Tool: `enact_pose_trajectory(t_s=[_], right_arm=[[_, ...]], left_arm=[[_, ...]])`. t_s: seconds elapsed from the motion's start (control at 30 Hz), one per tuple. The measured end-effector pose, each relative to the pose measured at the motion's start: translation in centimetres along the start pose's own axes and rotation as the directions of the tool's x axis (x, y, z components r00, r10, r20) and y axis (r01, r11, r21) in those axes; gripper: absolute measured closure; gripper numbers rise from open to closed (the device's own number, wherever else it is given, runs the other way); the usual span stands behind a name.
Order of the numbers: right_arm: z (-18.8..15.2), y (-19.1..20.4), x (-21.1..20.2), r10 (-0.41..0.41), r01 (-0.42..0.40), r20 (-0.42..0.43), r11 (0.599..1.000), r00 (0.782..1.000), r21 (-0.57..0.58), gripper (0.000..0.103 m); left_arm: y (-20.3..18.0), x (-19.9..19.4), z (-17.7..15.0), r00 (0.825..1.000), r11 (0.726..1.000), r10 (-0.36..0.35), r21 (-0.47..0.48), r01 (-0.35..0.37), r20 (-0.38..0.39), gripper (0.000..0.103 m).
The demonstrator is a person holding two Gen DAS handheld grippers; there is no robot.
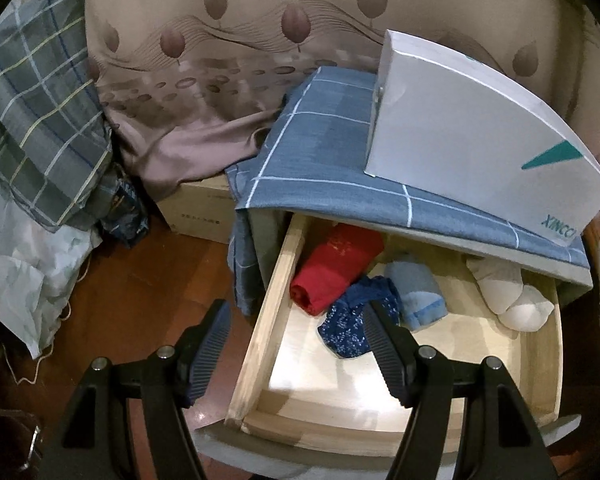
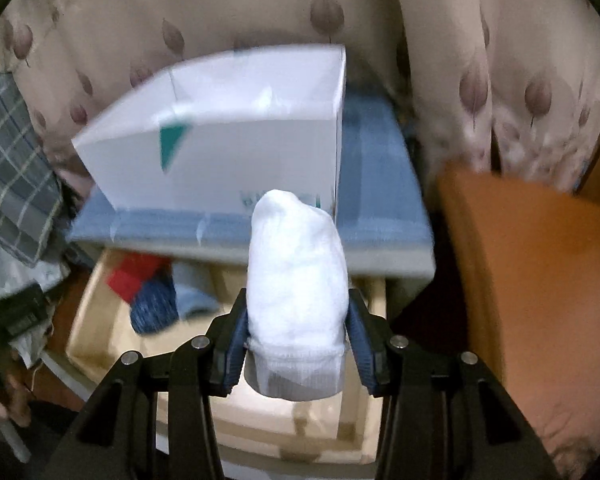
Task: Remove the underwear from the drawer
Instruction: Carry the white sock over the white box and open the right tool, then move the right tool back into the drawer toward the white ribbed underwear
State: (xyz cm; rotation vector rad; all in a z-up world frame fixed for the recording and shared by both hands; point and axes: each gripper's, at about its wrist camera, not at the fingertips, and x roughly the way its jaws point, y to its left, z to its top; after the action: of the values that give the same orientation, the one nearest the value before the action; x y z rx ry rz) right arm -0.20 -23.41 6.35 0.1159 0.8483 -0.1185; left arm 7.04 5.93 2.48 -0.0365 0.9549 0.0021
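Observation:
The wooden drawer stands pulled out from under a cabinet draped in blue checked cloth. Inside lie a red roll, a dark blue patterned garment, a light blue roll and a white bundle. My left gripper hangs open and empty over the drawer's left side. My right gripper is shut on a white rolled garment with a ribbed cuff, held above the drawer. The right wrist view is blurred.
A white box with teal print rests on the cabinet top. A leaf-patterned curtain hangs behind. A plaid pillow and bags lie at the left on the wooden floor. An orange-brown surface stands right of the cabinet.

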Motion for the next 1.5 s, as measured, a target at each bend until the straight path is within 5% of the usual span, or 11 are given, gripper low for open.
enact_pose_trajectory(t_s=[0.33, 0.53, 1.13, 1.27, 1.5], right_arm=[[9.3, 2.0, -3.5, 0.011, -0.006, 0.145, 0.999, 0.989, -0.032, 0.06], [13.4, 3.4, -1.9, 0.029, -0.024, 0.129, 0.999, 0.991, -0.04, 0.06], [15.1, 5.8, 7.7, 0.012, -0.014, -0.053, 1.0, 0.999, -0.028, 0.057], [15.2, 5.5, 7.3, 0.027, -0.027, -0.039, 1.0, 0.999, -0.015, 0.045], [13.8, 5.5, 3.5, 0.064, -0.062, 0.026, 0.996, 0.998, -0.064, 0.043]], left_arm=[[0.0, -0.2, 0.0, 1.0, 1.0, -0.002, 0.0, 0.002, 0.005, 0.033], [0.5, -0.2, 0.2, 1.0, 1.0, 0.001, -0.014, -0.001, 0.012, 0.033], [1.8, 0.0, 0.5, 1.0, 0.998, 0.001, -0.057, -0.001, -0.002, 0.033], [1.8, 0.0, 0.5, 1.0, 0.999, 0.005, -0.053, -0.005, -0.002, 0.033], [2.3, 0.2, 0.5, 1.0, 0.997, 0.004, -0.071, -0.006, -0.017, 0.033]])
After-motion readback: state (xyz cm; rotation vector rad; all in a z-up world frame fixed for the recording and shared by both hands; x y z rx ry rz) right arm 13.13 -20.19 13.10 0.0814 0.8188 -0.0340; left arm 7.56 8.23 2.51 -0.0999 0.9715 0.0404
